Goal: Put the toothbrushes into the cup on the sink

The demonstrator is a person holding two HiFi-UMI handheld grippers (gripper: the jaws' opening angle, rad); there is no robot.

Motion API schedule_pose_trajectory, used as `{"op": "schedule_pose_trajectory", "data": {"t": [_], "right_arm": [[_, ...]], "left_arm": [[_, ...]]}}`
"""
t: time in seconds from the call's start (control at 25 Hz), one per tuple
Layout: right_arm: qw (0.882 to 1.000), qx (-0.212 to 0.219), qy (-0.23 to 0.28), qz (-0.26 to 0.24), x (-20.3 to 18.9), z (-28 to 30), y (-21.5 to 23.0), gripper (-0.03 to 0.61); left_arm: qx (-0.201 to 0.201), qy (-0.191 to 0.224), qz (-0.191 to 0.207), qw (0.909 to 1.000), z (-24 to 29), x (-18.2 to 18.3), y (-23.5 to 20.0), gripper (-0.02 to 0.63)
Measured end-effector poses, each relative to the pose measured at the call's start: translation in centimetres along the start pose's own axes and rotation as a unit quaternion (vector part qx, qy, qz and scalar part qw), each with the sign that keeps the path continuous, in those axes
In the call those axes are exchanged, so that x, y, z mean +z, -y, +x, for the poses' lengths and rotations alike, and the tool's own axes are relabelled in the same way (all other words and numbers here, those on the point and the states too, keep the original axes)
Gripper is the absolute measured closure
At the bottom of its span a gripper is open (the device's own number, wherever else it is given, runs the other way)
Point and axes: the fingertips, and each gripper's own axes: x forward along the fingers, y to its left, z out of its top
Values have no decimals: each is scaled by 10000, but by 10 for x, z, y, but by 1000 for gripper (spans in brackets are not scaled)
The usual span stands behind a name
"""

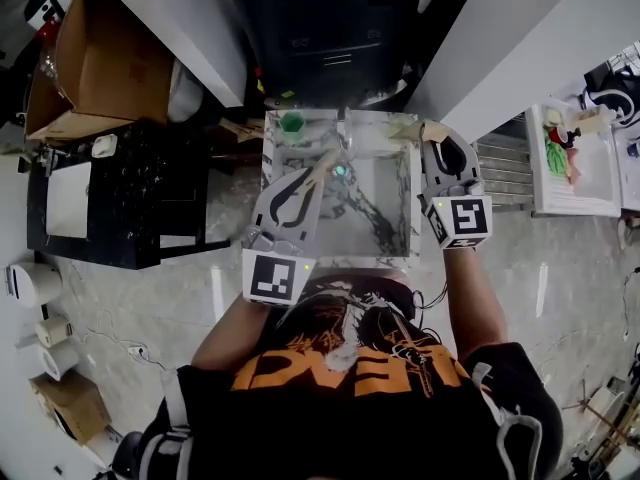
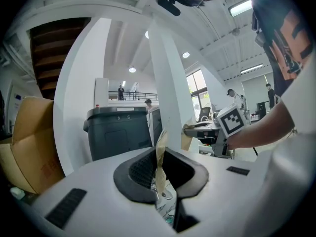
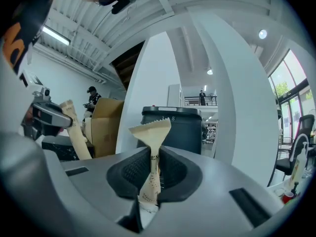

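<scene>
Seen from above, a person holds two tools over a square sink (image 1: 268, 168) of white, grey-veined marble. The left hand-held gripper (image 1: 316, 175) has its ribbed black jaws pinched nearly together on a flat, tan paper-wrapped toothbrush (image 2: 159, 167), held over the basin. The right hand-held gripper (image 1: 440, 144) clamps a second wrapped toothbrush (image 3: 150, 132) near the sink's right rim; its paper top fans out with a zigzag-cut edge. A small round green object, probably the cup (image 1: 291, 123), sits at the sink's far left corner.
</scene>
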Motion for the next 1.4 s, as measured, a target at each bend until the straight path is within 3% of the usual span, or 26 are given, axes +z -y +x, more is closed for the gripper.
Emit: {"op": "schedule_pose_trajectory", "data": {"t": [0.52,0.96,1.24,1.4], "right_arm": [[9967,-202,-737,263,-127,61,56,526],[9937,4,-1087,270,-191,86,57,525],[9907,51,-1329,277,-219,84,53,522],[9875,338,-1499,342,-231,81,41,510]], "left_arm": [[314,-369,-11,9988,29,-8,7,558],[302,-680,151,9971,49,-18,25,558],[367,-704,112,9968,52,-17,24,558],[356,-600,142,9975,51,-14,22,558]]}}
